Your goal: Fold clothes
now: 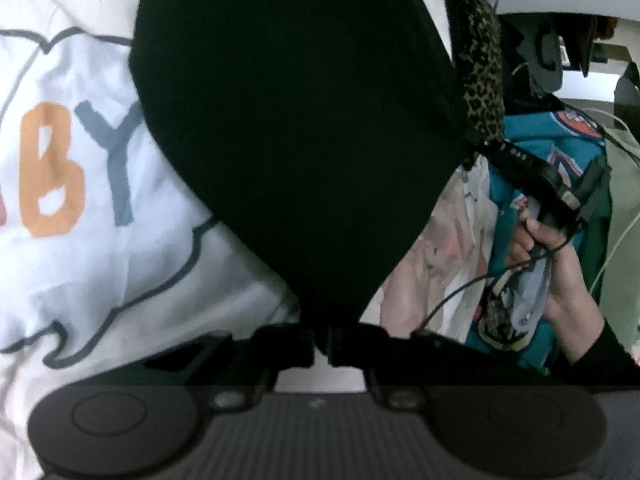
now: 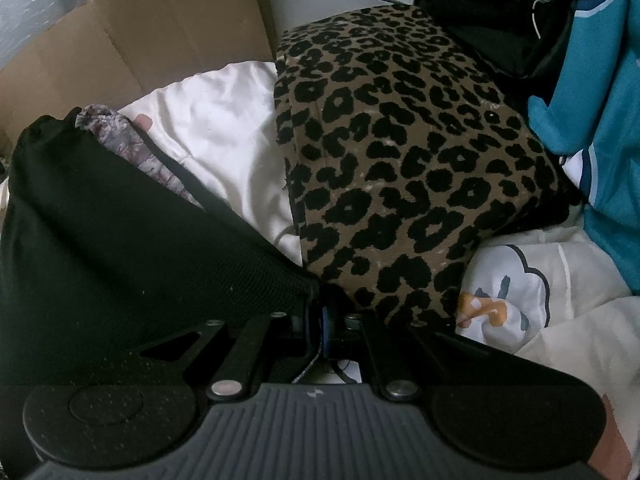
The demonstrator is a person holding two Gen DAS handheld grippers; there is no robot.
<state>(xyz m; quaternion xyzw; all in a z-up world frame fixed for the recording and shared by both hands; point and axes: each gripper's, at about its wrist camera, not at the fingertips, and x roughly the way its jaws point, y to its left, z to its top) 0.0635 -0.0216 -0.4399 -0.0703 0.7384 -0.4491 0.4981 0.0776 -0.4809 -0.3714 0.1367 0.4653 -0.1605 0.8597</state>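
The black garment (image 1: 296, 132) is a plain, dark knit with no print; in the right wrist view its ribbed weave and a stitched hem show close to the fingers. In the left wrist view it hangs as one broad dark sheet that narrows to a point at the left gripper (image 1: 322, 350), whose jaws are pinched together on that corner. The right gripper (image 2: 322, 320) is likewise clamped on a corner of the same black cloth, which spreads away to the left of its fingers and covers the lower left of that view.

One leopard-print piece (image 2: 400, 160) lies just beyond the right gripper, its near edge touching the black cloth at the fingertips; whether it too is caught in the jaws is hard to tell, since the cloth crowds the tips. In the left wrist view it shows as a narrow strip to the right of the black sheet, above the other gripper.

Counted: two grippers, one black garment, one leopard piece, one teal jersey (image 2: 600, 140) at the right edge, and one white sheet (image 1: 80, 240) with orange and grey-blue letters inside a cloud outline, lying under everything. A cardboard box (image 2: 140, 32) stands behind, at the upper left of the right wrist view. One hand (image 1: 556, 272) is in view, wrapped round the right gripper's handle beside the jersey.
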